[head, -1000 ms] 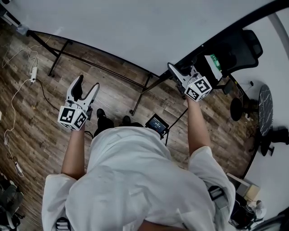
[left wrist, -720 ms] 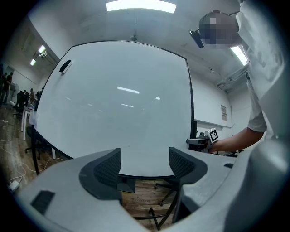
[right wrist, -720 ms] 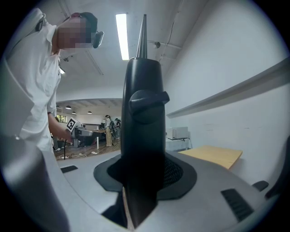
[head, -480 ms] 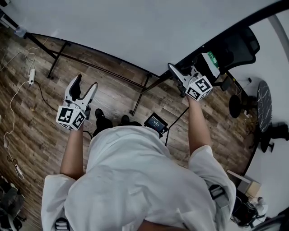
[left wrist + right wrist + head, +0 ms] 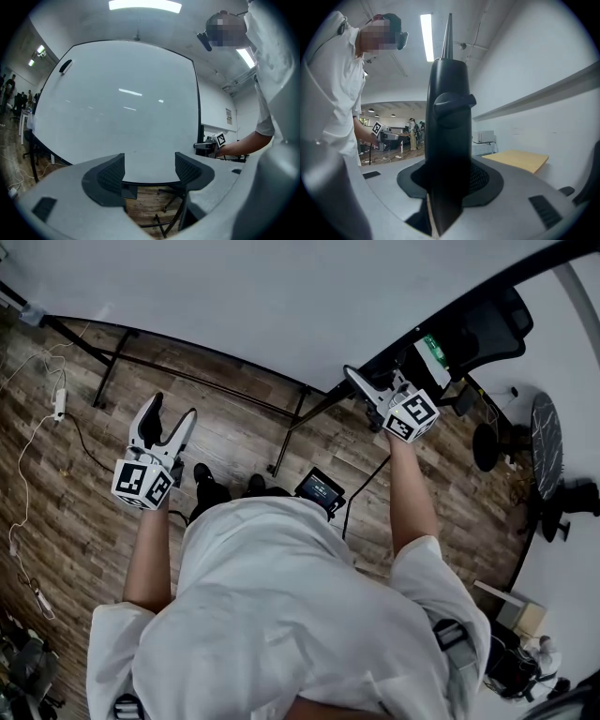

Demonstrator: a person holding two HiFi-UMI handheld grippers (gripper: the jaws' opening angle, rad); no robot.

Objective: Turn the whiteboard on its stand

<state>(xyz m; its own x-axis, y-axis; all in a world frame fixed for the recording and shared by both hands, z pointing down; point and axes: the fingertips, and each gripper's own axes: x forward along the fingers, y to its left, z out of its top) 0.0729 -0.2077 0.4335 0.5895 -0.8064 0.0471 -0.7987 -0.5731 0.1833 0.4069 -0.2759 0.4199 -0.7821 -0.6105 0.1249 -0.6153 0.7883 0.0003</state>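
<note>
The whiteboard (image 5: 281, 306) is a large white panel in a black frame and fills the top of the head view. Its black stand (image 5: 291, 432) rests on the wood floor. My right gripper (image 5: 364, 388) is shut on the board's black side edge (image 5: 447, 117), which stands upright between the jaws in the right gripper view. My left gripper (image 5: 171, 418) hangs open in front of the board's lower edge, apart from it. In the left gripper view the board face (image 5: 122, 103) lies beyond the empty open jaws, with the right gripper (image 5: 206, 146) far off at the board's right edge.
A black office chair (image 5: 497, 329) stands behind the board's right end, near a round dark table (image 5: 548, 456). White cables and a power strip (image 5: 58, 404) lie on the floor at left. A small screen device (image 5: 322, 491) sits by my feet. A wooden tabletop (image 5: 520, 159) lies at right.
My right gripper has shifted slightly with the board's edge still in its grip. The left gripper has stayed open and hardly moved.
</note>
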